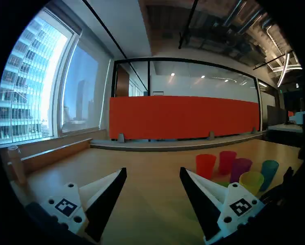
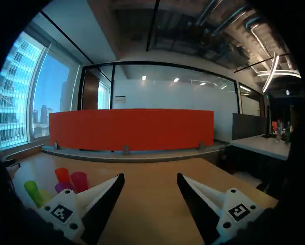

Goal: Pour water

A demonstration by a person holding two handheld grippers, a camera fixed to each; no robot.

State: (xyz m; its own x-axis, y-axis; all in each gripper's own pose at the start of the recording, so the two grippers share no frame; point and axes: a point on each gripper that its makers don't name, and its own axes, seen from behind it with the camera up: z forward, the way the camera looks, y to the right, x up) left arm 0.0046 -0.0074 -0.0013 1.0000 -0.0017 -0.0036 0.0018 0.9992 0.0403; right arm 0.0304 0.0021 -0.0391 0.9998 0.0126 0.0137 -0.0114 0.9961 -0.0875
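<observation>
My left gripper (image 1: 152, 169) and right gripper (image 2: 150, 175) both gape wide over the wooden table (image 1: 152, 208), holding nothing. The coloured cups (image 1: 239, 168) cluster right of my left jaws and left of my right jaws.

Possibly green cup (image 1: 223, 184) behind left tool (image 1: 152, 170)

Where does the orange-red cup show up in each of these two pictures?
Left gripper view: the orange-red cup stands low and right of centre, at the left end of the group of cups on the wooden table.
Right gripper view: the same cup stands low on the left, next to a pink cup.
Shared landmark: the long orange partition behind the table.
</observation>
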